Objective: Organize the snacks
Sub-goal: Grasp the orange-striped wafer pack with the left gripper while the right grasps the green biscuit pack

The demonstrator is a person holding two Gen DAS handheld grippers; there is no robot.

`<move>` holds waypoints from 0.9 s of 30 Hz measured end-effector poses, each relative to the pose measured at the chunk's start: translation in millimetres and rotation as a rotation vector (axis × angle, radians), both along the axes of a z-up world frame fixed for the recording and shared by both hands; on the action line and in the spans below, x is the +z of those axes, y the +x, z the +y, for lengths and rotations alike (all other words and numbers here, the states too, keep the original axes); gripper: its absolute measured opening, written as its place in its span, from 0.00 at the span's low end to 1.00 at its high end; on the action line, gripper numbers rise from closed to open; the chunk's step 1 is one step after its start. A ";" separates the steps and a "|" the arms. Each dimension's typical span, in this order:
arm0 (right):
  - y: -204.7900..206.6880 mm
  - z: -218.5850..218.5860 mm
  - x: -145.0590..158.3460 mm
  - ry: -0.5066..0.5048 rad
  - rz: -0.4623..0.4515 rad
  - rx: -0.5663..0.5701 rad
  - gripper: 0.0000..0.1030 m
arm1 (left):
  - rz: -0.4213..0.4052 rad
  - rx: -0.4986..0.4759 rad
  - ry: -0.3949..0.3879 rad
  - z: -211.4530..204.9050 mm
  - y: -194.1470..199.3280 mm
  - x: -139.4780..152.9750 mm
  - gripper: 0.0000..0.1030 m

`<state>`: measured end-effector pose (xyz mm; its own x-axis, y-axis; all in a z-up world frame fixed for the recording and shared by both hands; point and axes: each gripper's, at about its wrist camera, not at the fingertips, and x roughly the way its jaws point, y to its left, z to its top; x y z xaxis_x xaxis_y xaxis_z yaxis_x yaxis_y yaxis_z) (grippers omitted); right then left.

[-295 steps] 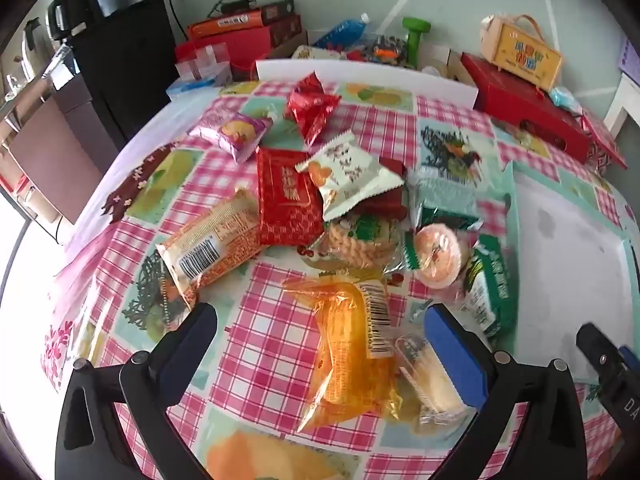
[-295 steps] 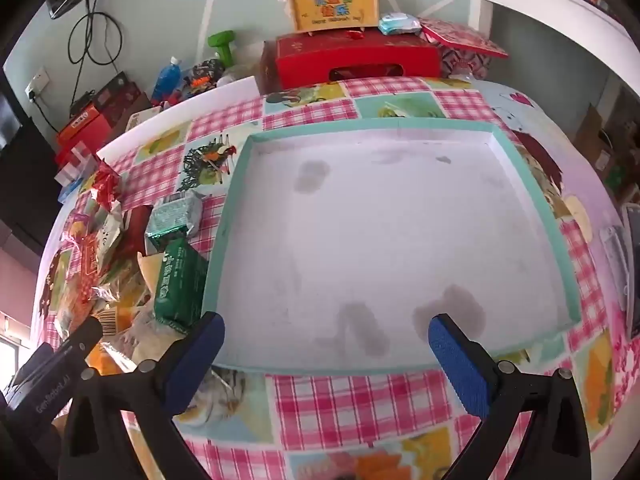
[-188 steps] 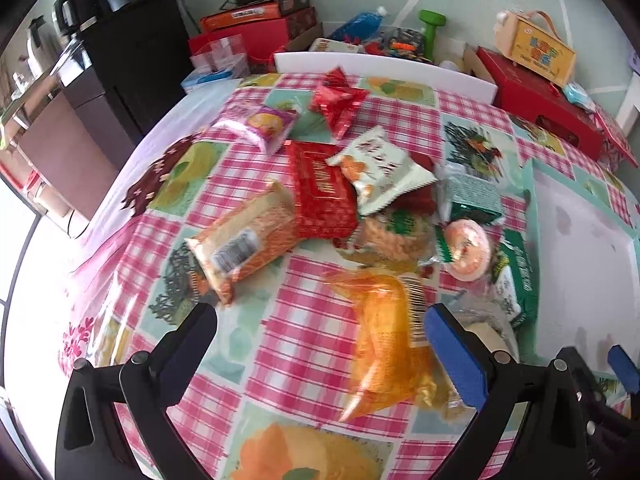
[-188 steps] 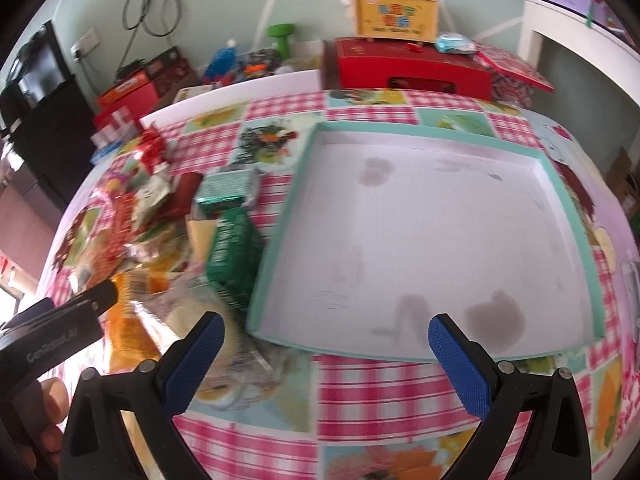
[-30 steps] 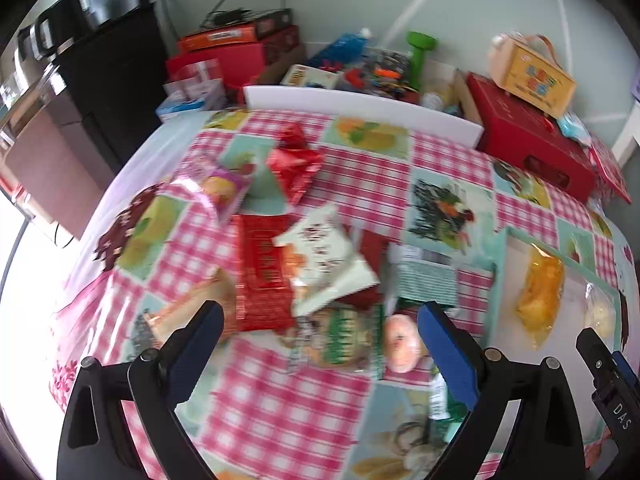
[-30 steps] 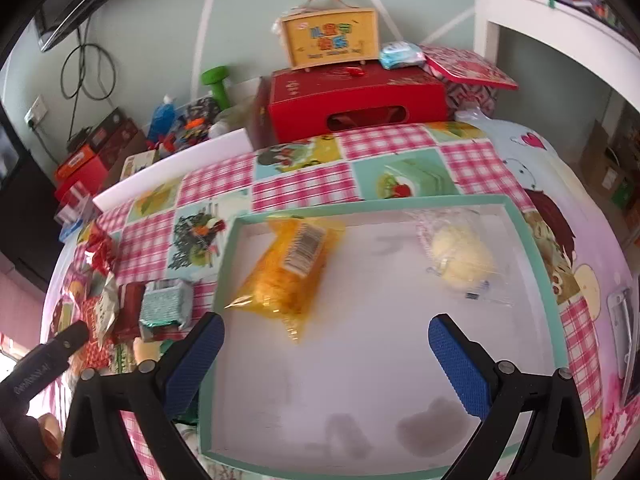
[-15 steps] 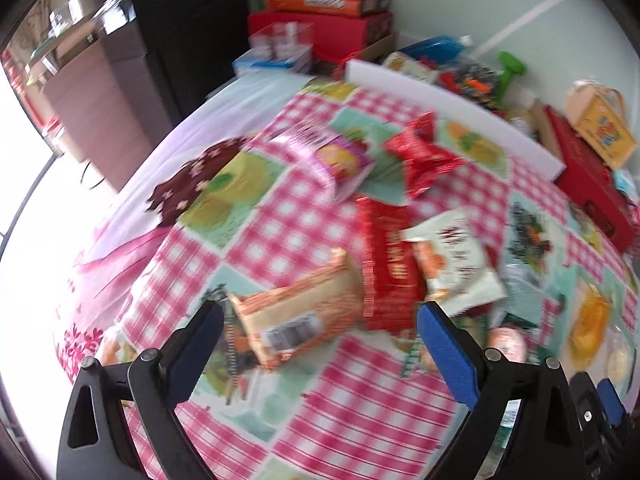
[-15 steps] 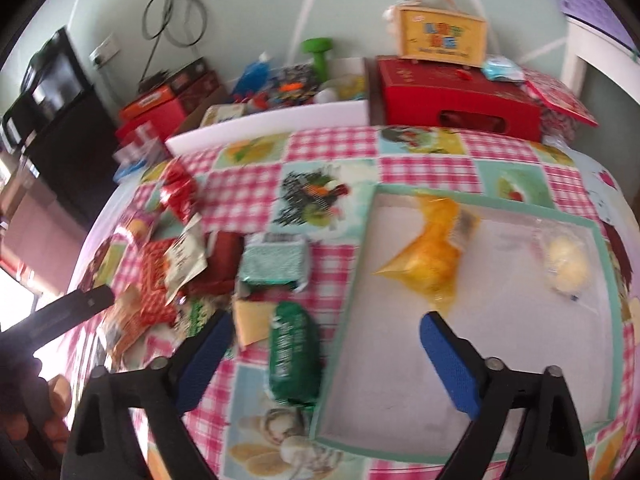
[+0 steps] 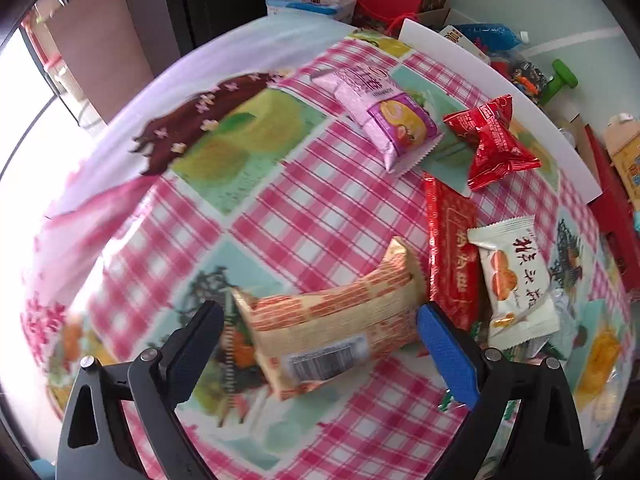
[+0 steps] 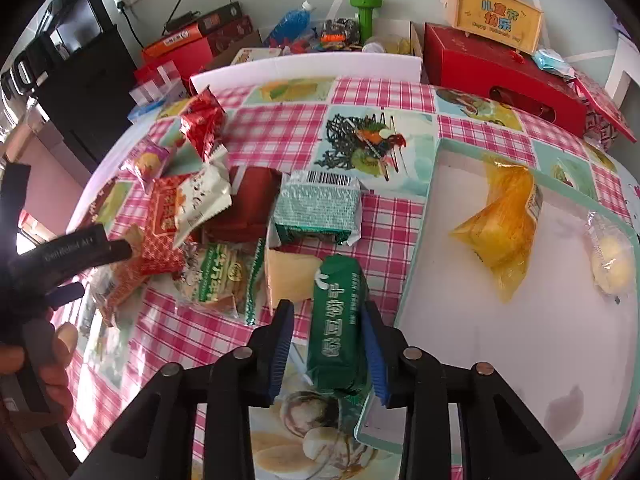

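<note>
Snacks, assorted, in wrappers; most lie loose on the checked tablecloth (image 9: 312,208), two are already in the tray. Left wrist view: left gripper (image 9: 316,344) spread wide, its jaws either side of an orange brick-pattern packet (image 9: 332,328) with barcode facing up; contact with the pads cannot be told, and the packet appears to rest on the cloth, not yet gripped. Beyond it, a flat red packet (image 9: 450,256), a white packet (image 9: 516,280) overlapping it, a red pillow pack (image 9: 494,144) and a purple packet (image 9: 384,116), the last two well apart from the heap. Right wrist view: right gripper (image 10: 328,354) narrowed around a dark green packet (image 10: 340,320), pads at or very near its sides, the packet lying just beside the left wall of the teal-rimmed tray (image 10: 420,240). Inside the tray: a yellow bag (image 10: 504,220) and a clear bag with a pale round item (image 10: 610,256). Outside: a light green foil packet (image 10: 318,208), a dark red packet (image 10: 248,204), a cracker pack (image 10: 218,280). Estimate: early stage, two items stored, roughly ten remaining; green packet probably next in.
</note>
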<state>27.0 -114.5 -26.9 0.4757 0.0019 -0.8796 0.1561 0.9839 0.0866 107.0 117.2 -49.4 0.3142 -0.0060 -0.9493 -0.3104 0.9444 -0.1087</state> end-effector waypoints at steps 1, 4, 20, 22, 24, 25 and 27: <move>1.0 -0.5 -2.0 -0.001 0.006 -0.001 0.32 | 0.005 0.002 0.000 -0.5 2.0 -3.0 0.95; 2.8 -2.5 -8.6 -0.006 0.027 -0.003 0.30 | 0.015 0.002 0.013 -0.4 8.9 -12.9 0.94; -6.7 -8.2 12.2 0.045 -0.043 -0.007 0.25 | -0.062 0.022 0.006 -8.8 0.5 12.3 0.68; -9.9 -9.3 20.0 0.051 -0.069 -0.007 0.25 | -0.079 0.018 0.002 -10.7 -1.9 21.2 0.68; -13.6 -10.6 26.9 0.059 -0.091 -0.012 0.25 | -0.103 0.015 -0.006 -13.3 -6.5 31.2 0.68; -15.0 -11.5 29.6 0.064 -0.099 -0.015 0.25 | -0.118 0.012 -0.006 -15.2 -8.2 36.7 0.68; -17.8 -14.2 34.3 0.072 -0.115 -0.022 0.25 | -0.141 0.002 -0.002 -19.3 -11.7 46.1 0.68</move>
<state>9.3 -128.8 7.4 0.5737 0.0516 -0.8174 0.1631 0.9708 0.1757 95.3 98.0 -3.3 0.4448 -0.0074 -0.8956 -0.2938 0.9434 -0.1538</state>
